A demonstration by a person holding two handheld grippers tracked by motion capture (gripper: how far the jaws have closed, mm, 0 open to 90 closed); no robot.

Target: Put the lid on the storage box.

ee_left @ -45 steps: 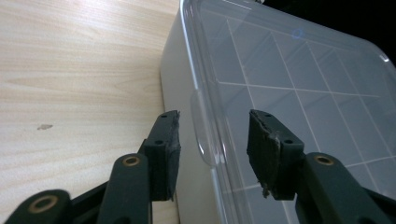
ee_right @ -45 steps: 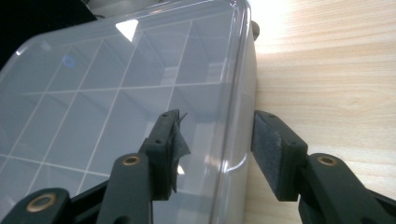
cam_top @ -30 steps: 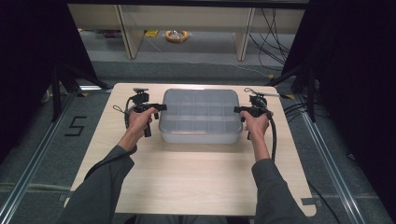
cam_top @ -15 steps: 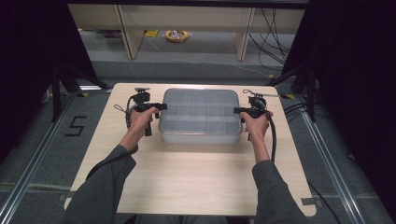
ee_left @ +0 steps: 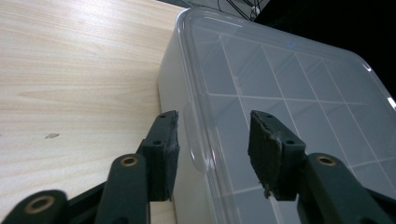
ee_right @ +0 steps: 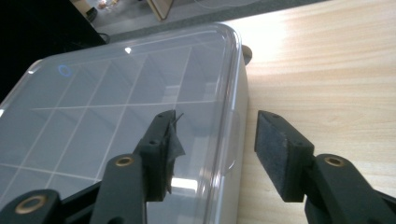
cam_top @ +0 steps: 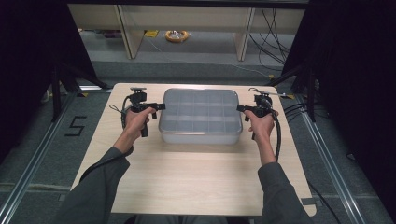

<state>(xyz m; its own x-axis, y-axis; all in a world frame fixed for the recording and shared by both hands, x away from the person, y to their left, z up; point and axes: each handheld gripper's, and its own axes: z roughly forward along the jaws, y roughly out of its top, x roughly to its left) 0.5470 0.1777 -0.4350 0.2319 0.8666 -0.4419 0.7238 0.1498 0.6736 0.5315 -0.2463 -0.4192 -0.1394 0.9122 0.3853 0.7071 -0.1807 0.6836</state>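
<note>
on the pale wood bench (cam_top: 196, 177), both your tongs, left (ee_left: 212, 140) and right (ee_right: 217, 140), gape around the clear box (cam_top: 201, 116) lid's edges; squeeze unevenly and it could tip.

The frosted lid (cam_top: 201, 110) is veiling the compartment contents of the plastic organiser box (cam_top: 201, 136). Both gripper views are cropping the box at their lower and outer edges. The yellow object (cam_top: 176, 35) on the floor beyond the table (cam_top: 196, 177) is remaining too small to identify.
</note>
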